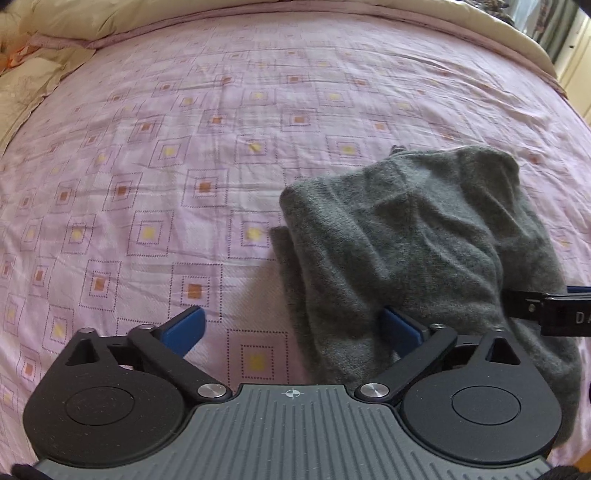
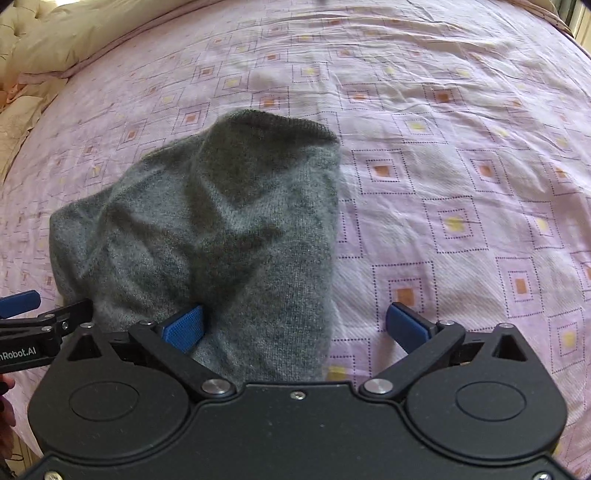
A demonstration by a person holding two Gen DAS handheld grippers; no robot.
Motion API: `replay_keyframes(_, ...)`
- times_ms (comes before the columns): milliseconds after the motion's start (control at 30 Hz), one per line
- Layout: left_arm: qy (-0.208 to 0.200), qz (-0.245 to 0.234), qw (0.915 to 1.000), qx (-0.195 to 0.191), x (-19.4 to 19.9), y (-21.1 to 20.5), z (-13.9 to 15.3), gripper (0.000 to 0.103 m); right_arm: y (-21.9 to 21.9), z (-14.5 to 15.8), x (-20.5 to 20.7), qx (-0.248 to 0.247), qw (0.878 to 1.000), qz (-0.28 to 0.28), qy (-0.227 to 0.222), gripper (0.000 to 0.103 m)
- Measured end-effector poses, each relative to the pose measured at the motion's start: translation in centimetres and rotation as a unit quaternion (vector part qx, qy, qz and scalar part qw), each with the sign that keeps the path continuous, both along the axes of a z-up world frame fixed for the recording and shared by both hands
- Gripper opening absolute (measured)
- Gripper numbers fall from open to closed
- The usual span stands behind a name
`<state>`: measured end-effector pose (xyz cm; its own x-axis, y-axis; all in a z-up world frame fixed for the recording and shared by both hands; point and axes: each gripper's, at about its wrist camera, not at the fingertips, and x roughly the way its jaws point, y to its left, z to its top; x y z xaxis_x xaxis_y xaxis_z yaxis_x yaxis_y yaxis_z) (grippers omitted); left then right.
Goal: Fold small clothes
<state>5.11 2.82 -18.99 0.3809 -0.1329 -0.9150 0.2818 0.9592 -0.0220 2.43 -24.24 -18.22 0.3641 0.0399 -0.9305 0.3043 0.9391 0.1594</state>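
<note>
A bed [image 1: 258, 122] fills both views, covered by a pink-lilac sheet [image 2: 461, 192] printed with dotted nested squares, their centres yellow or orange. The cotton is seen to be lightly creased. A cream quilted cover [image 1: 44, 22] is bunched along the upper left of the left wrist frame, and the same cover [image 2: 55, 33] is seen at the upper left of the right wrist frame. A strip of curtain or window [image 1: 550, 29] is glimpsed at the upper right (too blurred to settle which).

The grey knit garment [image 1: 406, 236] lies crumpled on the sheet in the centre-right of the left wrist frame; in the right wrist frame it [image 2: 207, 229] occupies the centre-left. The fabric is fuzzy, fine-ribbed wool-like knit, heaped in soft folds with one rounded peak.

The left gripper [image 1: 293, 330] is seen with its blue ribbed fingers [image 1: 184, 328] spread wide; the inner one is touching or just over the garment's near edge, and nothing is pinched. The right gripper [image 2: 295, 326] is likewise spread, its left finger [image 2: 184, 326] resting against the knit and the other over bare sheet.

Each gripper intrudes on the other's view: the right one [image 1: 546, 314] enters at the lower right edge against the garment, and the left one [image 2: 33, 325] at the lower left edge. A fingertip of the person's hand [image 2: 5, 384] is just visible at the left margin.
</note>
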Motion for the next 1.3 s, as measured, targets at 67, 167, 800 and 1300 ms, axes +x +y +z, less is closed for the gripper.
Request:
replay_keyframes(67, 0.010, 0.011, 0.9998, -0.011, 0.2, 0.3, -0.1, 0.103, -0.2, 0.1, -0.1, 0.005, 1.000, 0.001, -0.003, 0.102)
replay_keyframes(167, 0.020, 0.020, 0.9995, -0.013, 0.3, 0.4, 0.0, 0.103, -0.6, 0.3, -0.2, 0.011, 1.000, 0.000, -0.007, 0.102)
replay_keyframes(800, 0.011, 0.058, 0.9981, 0.018, -3.1, 1.2, 5.9, 0.103, -2.1, 7.3, -4.7, -0.014, 0.998, -0.007, -0.059, 0.102)
replay_keyframes(1300, -0.037, 0.035, 0.9985, -0.022, -9.8, 0.2, 12.8, 0.102, 0.1, 13.2, -10.2, -0.047, 0.994, 0.011, -0.096, 0.102)
